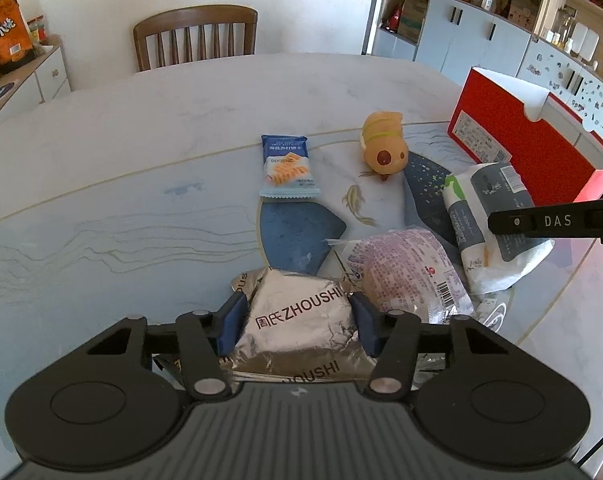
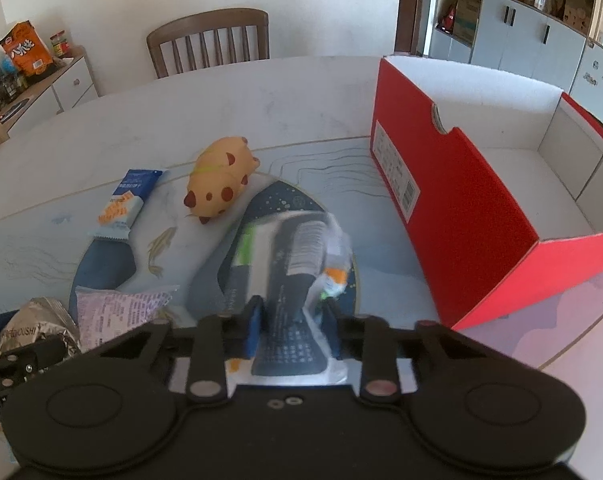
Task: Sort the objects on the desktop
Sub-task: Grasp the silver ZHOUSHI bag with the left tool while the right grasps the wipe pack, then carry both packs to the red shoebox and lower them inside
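My left gripper (image 1: 297, 320) is shut on a silver foil packet (image 1: 297, 312) printed ZHOUSHI, a blue pad pressing each side edge. My right gripper (image 2: 292, 328) is shut on a white and dark grey soft pack (image 2: 297, 256), which looks blurred; in the left wrist view one of its black fingers (image 1: 553, 222) crosses that pack (image 1: 473, 208). A pale purple packet (image 1: 409, 276) lies between the two. Farther back lie a blue cracker packet (image 1: 287, 168) and an orange spotted toy pig (image 1: 383, 146). An open red box (image 2: 453, 200) with a white inside stands at the right.
Everything rests on a round marble-patterned table (image 1: 141, 140) with blue and gold designs. A wooden chair (image 1: 197, 36) stands at the far edge. A low cabinet (image 1: 33, 80) with snack bags is at the far left, with shelves and cupboards (image 1: 481, 32) at the back right.
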Tool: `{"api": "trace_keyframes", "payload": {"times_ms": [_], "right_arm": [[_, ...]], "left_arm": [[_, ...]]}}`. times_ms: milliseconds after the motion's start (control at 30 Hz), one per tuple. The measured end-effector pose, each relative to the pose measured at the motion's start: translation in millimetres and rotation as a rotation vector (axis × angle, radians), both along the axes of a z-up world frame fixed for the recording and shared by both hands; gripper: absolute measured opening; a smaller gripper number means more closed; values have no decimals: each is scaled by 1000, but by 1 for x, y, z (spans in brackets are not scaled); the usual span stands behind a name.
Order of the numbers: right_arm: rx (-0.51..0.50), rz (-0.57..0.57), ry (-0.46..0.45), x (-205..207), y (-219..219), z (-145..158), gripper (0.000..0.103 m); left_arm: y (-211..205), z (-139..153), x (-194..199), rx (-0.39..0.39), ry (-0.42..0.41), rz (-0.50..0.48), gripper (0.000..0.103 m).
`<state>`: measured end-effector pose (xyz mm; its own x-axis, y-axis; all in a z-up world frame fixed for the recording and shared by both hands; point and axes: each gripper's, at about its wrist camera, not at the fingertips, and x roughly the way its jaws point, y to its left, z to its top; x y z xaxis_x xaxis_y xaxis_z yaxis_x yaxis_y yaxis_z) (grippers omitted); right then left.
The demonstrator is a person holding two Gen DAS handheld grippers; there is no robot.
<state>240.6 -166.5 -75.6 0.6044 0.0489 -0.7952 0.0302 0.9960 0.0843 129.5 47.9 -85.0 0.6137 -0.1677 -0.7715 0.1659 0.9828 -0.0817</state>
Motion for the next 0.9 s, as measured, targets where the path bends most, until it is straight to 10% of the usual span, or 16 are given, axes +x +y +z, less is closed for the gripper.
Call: {"api": "trace_keyframes", "payload": {"times_ms": [900], "right_arm": [[55,-103,-158,-71,-32,104,18]], "left_arm": [[-14,86,-30,-112,-138,-188,50]]}}
